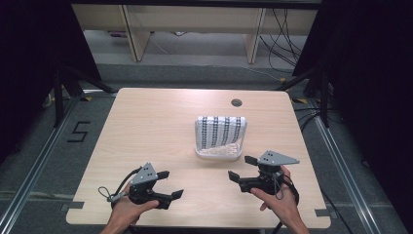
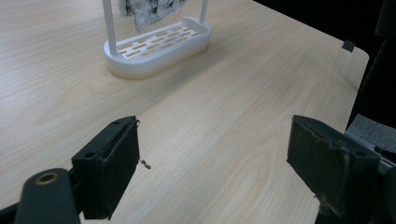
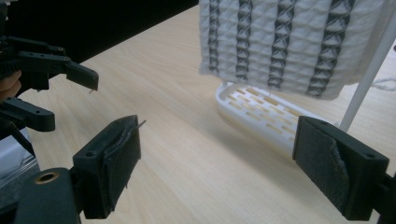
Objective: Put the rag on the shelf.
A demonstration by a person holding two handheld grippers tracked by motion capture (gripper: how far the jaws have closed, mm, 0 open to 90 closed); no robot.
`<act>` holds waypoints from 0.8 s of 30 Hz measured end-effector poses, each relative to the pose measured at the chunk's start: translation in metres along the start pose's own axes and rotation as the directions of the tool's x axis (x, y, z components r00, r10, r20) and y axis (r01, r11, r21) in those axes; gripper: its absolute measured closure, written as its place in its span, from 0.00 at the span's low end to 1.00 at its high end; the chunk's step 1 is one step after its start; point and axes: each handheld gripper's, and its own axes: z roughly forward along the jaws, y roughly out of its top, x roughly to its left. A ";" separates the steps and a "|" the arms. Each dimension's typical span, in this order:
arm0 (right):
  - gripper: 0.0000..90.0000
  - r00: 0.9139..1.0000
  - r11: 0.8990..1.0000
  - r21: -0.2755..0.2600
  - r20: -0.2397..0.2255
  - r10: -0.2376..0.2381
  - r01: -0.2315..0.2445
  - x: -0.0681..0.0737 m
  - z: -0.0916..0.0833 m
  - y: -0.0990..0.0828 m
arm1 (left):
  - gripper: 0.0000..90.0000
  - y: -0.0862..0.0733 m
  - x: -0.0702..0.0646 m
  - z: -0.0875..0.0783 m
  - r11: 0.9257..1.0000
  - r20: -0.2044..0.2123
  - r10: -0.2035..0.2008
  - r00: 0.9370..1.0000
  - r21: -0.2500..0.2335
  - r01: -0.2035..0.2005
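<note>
Both grippers sit low over the near edge of the table [image 1: 146, 126], and both are spread wide. The left gripper [image 1: 170, 184], held in the left hand [image 1: 127, 212], has its jaws well apart with nothing between them; in the left gripper view there is bare wood between the two black pads [image 2: 117, 158], and a tiny dark speck [image 2: 146, 164] lies on the table just beside the left one. It touches nothing.

The right gripper [image 1: 242, 167], in the right hand [image 1: 278, 202], is just as open, jaws apart and empty. Its own view looks across the gap at the towel [image 3: 289, 42], a white cloth with dark patterned stripes, draped over a white rack [image 3: 261, 109] with a slotted base. The left gripper shows there too, off to the left, also open.

From above, the towel [image 1: 220, 130] hangs on the rack [image 1: 218, 152] near the middle of the table, a bit right of centre, beyond both grippers. The right gripper is near the rack's front but apart from it; the left one is well apart.
</note>
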 end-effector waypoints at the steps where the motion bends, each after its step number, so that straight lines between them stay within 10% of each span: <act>1: 0.18 1.000 1.000 0.005 -0.005 0.014 -0.014 0.002 0.001 -0.002 | 0.18 -0.002 0.000 -0.001 1.000 -0.001 0.007 1.000 0.003 -0.007; 22: 0.18 1.000 0.999 0.050 0.008 -0.009 0.008 0.005 -0.003 -0.030 | 0.17 -0.030 -0.009 -0.003 1.000 0.003 0.009 1.000 0.026 -0.009; 24: 0.18 0.999 0.997 0.055 0.004 0.051 -0.051 0.008 -0.003 -0.032 | 0.17 -0.032 -0.010 -0.004 0.999 -0.003 0.006 1.000 0.039 -0.006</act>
